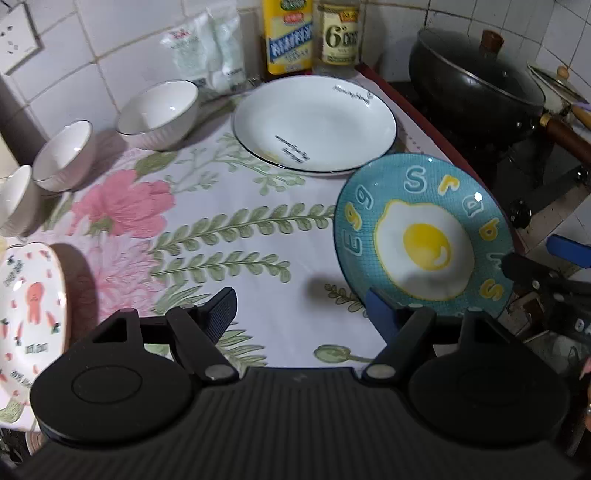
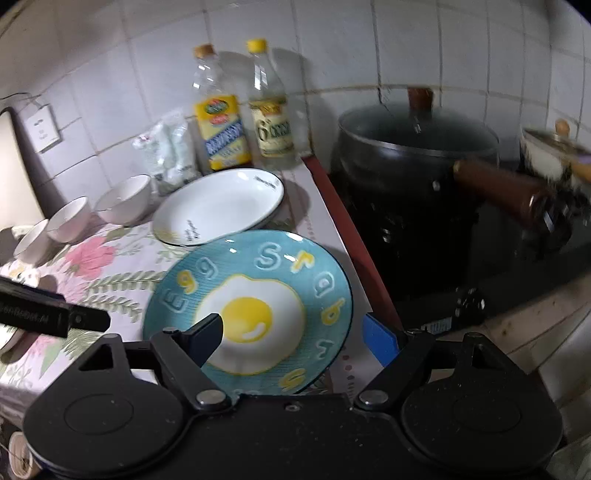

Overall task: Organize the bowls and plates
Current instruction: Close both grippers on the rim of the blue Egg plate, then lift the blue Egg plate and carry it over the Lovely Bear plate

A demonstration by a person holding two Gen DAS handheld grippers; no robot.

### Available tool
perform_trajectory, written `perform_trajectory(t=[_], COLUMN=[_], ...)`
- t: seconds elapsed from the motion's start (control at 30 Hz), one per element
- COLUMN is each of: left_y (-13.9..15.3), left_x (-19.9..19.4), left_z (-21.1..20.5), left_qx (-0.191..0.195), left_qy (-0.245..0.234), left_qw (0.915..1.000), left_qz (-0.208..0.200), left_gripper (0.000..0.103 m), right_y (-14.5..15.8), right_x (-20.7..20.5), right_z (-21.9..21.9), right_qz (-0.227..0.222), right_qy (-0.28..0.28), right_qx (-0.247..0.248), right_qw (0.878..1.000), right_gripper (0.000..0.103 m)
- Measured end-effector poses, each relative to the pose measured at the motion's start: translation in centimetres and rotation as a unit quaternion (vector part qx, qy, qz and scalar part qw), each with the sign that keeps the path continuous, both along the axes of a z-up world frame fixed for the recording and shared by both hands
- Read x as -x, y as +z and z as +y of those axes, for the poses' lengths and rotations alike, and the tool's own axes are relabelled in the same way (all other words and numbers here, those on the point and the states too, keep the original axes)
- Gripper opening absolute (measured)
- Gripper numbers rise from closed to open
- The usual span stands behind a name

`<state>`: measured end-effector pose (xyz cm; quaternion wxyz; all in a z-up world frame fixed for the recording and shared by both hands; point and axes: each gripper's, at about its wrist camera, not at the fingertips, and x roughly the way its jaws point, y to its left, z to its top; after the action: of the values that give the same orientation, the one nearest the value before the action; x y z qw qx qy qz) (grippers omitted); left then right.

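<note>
A blue egg-pattern plate point(image 1: 424, 236) point(image 2: 251, 306) sits tilted at the right edge of the floral cloth, its far rim next to a large white plate point(image 1: 314, 122) point(image 2: 221, 205). Three white bowls point(image 1: 159, 112) point(image 2: 123, 199) stand in a row at the back left. A carrot-pattern plate point(image 1: 31, 314) lies at the left edge. My left gripper point(image 1: 301, 310) is open and empty over the cloth, its blue finger beside the blue plate's near rim. My right gripper point(image 2: 295, 341) is open around the blue plate's near side, touching nothing that I can see.
Two bottles point(image 1: 290, 35) point(image 2: 221, 129) and white bags point(image 1: 207, 51) stand against the tiled wall. A black lidded pot point(image 1: 476, 92) point(image 2: 413, 177) and a small pan point(image 2: 554, 151) sit on the stove to the right, past the counter's red edge point(image 2: 351, 254).
</note>
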<state>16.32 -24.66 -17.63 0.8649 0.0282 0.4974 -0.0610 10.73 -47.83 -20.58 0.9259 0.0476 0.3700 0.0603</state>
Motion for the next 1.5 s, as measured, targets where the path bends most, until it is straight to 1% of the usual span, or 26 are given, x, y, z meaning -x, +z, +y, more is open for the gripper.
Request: perform_trajectory(t=[0.1, 0.13, 0.17, 0.2, 0.27, 0.33, 0.4, 0.5, 0.53, 0.57, 0.6, 0.63, 0.67, 0.7, 0.73, 0.77, 0.83, 0.87, 0.9, 1.0, 1.07, 1.13, 1.2, 1.27, 1.4, 1.5], left_y=[-1.4, -1.8, -2.2, -2.6, -3.2, -3.7, -3.9, -4.3, -4.6, -4.8, -5.0, -5.2, -5.3, -5.4, -5.5, -5.5, -5.6, -5.6, -5.6, -5.7, -5.7, -5.9, -5.9, -5.9, -5.6, -5.0], left_x=[-1.0, -1.3, -1.6, -2.0, -2.7, -3.3, -3.5, -4.0, -4.1, -4.3, -4.5, -4.6, -4.7, -4.8, -4.9, -4.9, -5.1, -5.1, -5.2, -5.3, -5.1, -4.9, -4.7, -4.7, -5.2, -4.7], left_z=[-0.5, -0.6, -0.7, -0.8, -0.7, -0.6, -0.9, -1.3, -1.4, -1.5, -1.5, -1.5, -1.4, -1.3, -1.2, -1.2, -1.3, -1.3, -1.4, -1.5, -1.5, -1.5, -1.8, -2.3, -2.0, -1.6], left_qx=[0.006, 0.008, 0.010, 0.013, 0.036, 0.055, 0.058, 0.057, 0.059, 0.060, 0.062, 0.062, 0.071, 0.082, 0.089, 0.095, 0.102, 0.108, 0.115, 0.115, 0.117, 0.118, 0.113, 0.098, 0.093, 0.086], left_qy=[0.002, 0.003, 0.007, 0.013, 0.025, 0.035, 0.038, 0.036, 0.034, 0.034, 0.034, 0.035, 0.037, 0.038, 0.038, 0.036, 0.034, 0.031, 0.028, 0.034, 0.035, 0.033, 0.032, 0.020, 0.022, 0.016], left_qw=[1.0000, 1.0000, 0.9999, 0.9997, 0.9983, 0.9964, 0.9962, 0.9965, 0.9964, 0.9961, 0.9958, 0.9953, 0.9943, 0.9933, 0.9929, 0.9925, 0.9919, 0.9912, 0.9905, 0.9905, 0.9906, 0.9911, 0.9921, 0.9941, 0.9931, 0.9946], left_qz=[0.002, 0.003, 0.007, 0.015, 0.040, 0.054, 0.052, 0.050, 0.052, 0.054, 0.059, 0.065, 0.070, 0.072, 0.070, 0.068, 0.068, 0.069, 0.070, 0.067, 0.061, 0.052, 0.044, 0.042, 0.069, 0.057], left_gripper=[0.076, 0.076, 0.075, 0.075, 0.075, 0.074, 0.073, 0.073, 0.072, 0.070, 0.061, 0.055, 0.050, 0.044, 0.041, 0.037, 0.033, 0.026, 0.022, 0.022, 0.023, 0.024, 0.026, 0.026, 0.027, 0.026], right_y=[-1.3, -1.8, -2.1, -2.4, -2.9, -3.4, -3.9, -4.4, -4.5, -4.7, -4.8, -5.0, -4.9, -4.9, -5.0, -5.0, -5.1, -5.1, -5.2, -5.3, -5.4, -5.5, -5.4, -5.3, -4.8, -4.4], right_x=[-1.0, -1.3, -1.6, -1.8, -2.3, -3.1, -3.7, -4.2, -4.4, -4.7, -4.9, -5.0, -5.0, -5.1, -5.2, -5.1, -5.0, -5.0, -5.0, -5.1, -5.4, -5.7, -5.9, -6.1, -6.4, -5.9], right_z=[-0.4, -0.5, -0.5, -0.5, -0.4, -0.6, -1.0, -1.3, -1.4, -1.4, -1.4, -1.3, -1.2, -1.0, -1.1, -1.3, -1.9, -2.1, -2.2, -2.6, -3.3, -3.7, -3.3, -3.2, -2.5, -2.3], right_qz=[0.009, 0.014, 0.016, 0.018, 0.017, 0.028, 0.042, 0.047, 0.050, 0.052, 0.055, 0.055, 0.050, 0.047, 0.044, 0.042, 0.039, 0.038, 0.038, 0.046, 0.059, 0.070, 0.076, 0.083, 0.104, 0.110], right_qy=[-0.012, -0.016, -0.019, -0.020, -0.022, -0.026, -0.037, -0.048, -0.049, -0.048, -0.047, -0.047, -0.047, -0.047, -0.049, -0.051, -0.058, -0.059, -0.059, -0.060, -0.064, -0.060, -0.053, -0.058, -0.061, -0.061], right_qx=[-0.021, -0.028, -0.030, -0.029, -0.025, -0.030, -0.037, -0.041, -0.043, -0.045, -0.046, -0.043, -0.033, -0.023, -0.021, -0.028, -0.051, -0.058, -0.064, -0.082, -0.111, -0.126, -0.113, -0.113, -0.104, -0.111], right_qw=[1.000, 0.999, 0.999, 0.999, 0.999, 0.999, 0.998, 0.997, 0.997, 0.996, 0.996, 0.996, 0.997, 0.998, 0.998, 0.997, 0.996, 0.996, 0.995, 0.994, 0.990, 0.988, 0.989, 0.988, 0.987, 0.986], right_gripper=[0.084, 0.080, 0.074, 0.071, 0.070, 0.069, 0.069, 0.069, 0.066, 0.061, 0.057, 0.048, 0.038, 0.035, 0.033, 0.030, 0.027, 0.026, 0.026, 0.026, 0.026, 0.026, 0.026, 0.026, 0.025, 0.023])
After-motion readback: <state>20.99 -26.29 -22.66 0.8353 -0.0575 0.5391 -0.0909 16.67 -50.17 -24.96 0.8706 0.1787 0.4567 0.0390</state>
